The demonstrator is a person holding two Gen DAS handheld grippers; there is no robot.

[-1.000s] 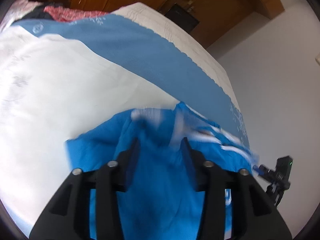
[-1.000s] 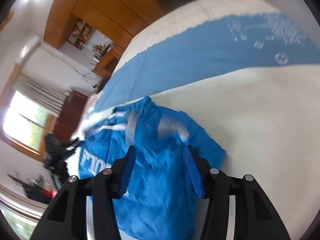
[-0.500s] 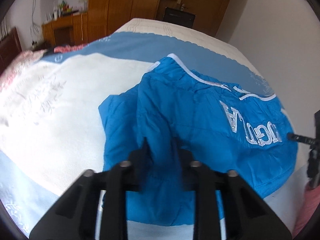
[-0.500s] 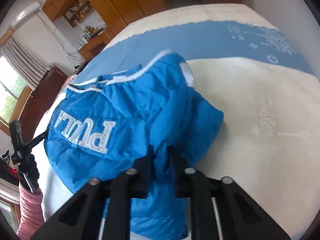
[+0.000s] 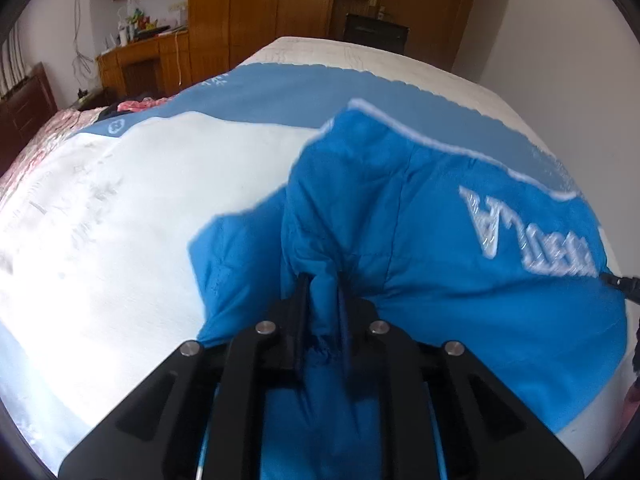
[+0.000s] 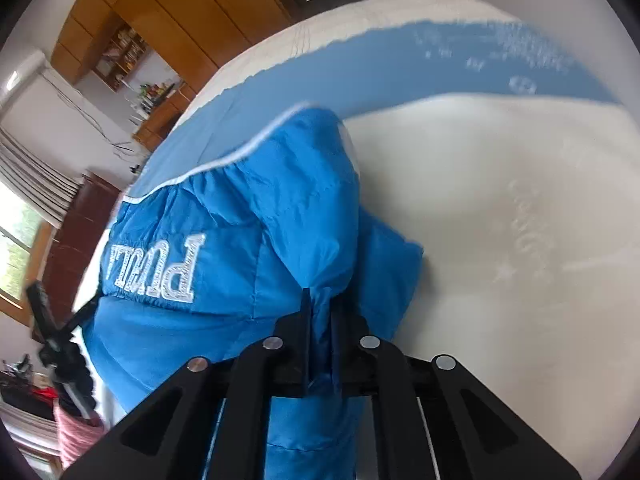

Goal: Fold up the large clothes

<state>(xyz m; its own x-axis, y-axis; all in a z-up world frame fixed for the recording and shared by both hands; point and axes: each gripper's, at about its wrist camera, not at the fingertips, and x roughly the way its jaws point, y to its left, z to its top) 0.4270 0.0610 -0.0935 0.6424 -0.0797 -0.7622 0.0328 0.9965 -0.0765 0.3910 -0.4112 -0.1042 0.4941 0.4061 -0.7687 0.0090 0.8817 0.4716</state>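
A bright blue padded jacket (image 5: 420, 240) with white piping and white embroidered letters hangs bunched over the bed. My left gripper (image 5: 322, 292) is shut on a fold of the jacket, with fabric pinched between its fingers. My right gripper (image 6: 320, 304) is shut on another fold of the same jacket (image 6: 240, 240). The jacket's near part is lifted off the bed, while its far edge with the piping lies toward the bed's blue band. The fingertips of both grippers are partly hidden by fabric.
The bed has a white cover (image 5: 120, 220) with a blue band (image 5: 280, 92) across it. Pink cloth (image 5: 132, 106) lies at the bed's far left. Wooden wardrobes (image 5: 260, 12) and a desk stand behind. A black stand (image 6: 52, 340) is beside the bed.
Both grippers closed on folds of the jacket and raised it off the bed. The jacket turned so its lettered side shows, and it now hangs closer to both cameras.
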